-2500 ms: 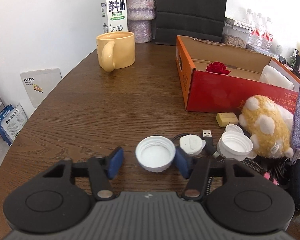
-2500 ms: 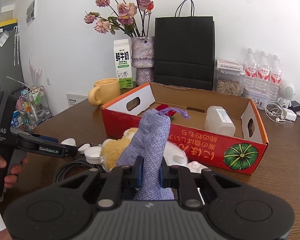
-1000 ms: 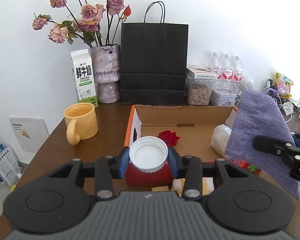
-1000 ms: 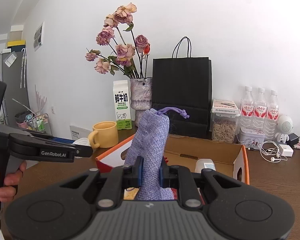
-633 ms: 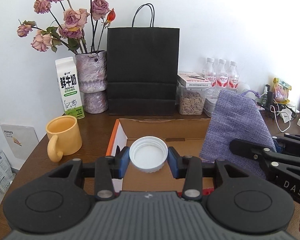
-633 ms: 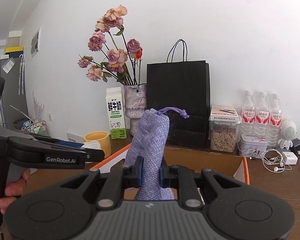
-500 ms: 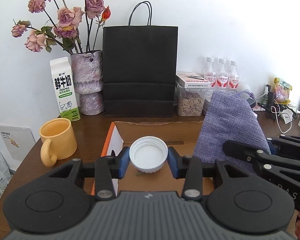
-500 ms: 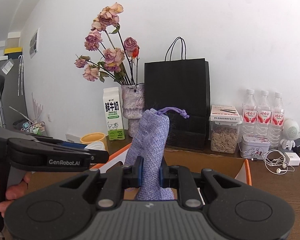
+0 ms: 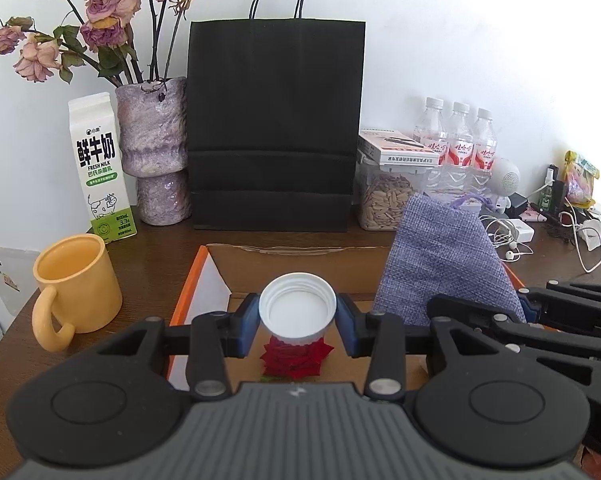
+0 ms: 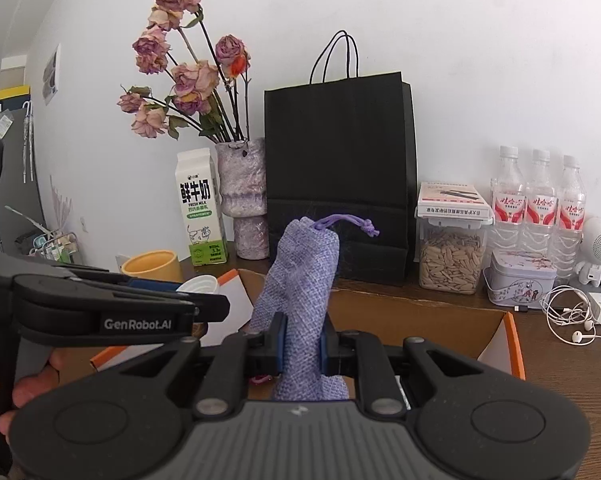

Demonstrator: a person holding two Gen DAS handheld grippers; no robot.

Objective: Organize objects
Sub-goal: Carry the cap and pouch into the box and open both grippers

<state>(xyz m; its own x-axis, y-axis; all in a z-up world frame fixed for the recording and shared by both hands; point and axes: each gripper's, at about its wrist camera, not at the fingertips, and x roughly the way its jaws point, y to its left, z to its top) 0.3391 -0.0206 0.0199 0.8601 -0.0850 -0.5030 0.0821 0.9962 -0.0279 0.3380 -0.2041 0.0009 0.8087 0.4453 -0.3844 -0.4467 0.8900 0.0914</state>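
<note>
Cap (image 9: pixel 297 312) sits clamped in left claw (image 9: pixel 297 322); right claw (image 10: pixel 302 346) pinches purple pouch (image 10: pixel 304 280) upright.

My left gripper (image 9: pixel 297 330) and right gripper (image 10: pixel 302 344) are black plastic with blue pads, silver screws, round side discs and a ribbed grey top, and one side reads "GenRobot.AI" in white.

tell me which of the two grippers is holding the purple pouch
The right gripper: its jaws pinch the purple drawstring pouch upright. The left gripper grips a white bottle cap instead.
</note>
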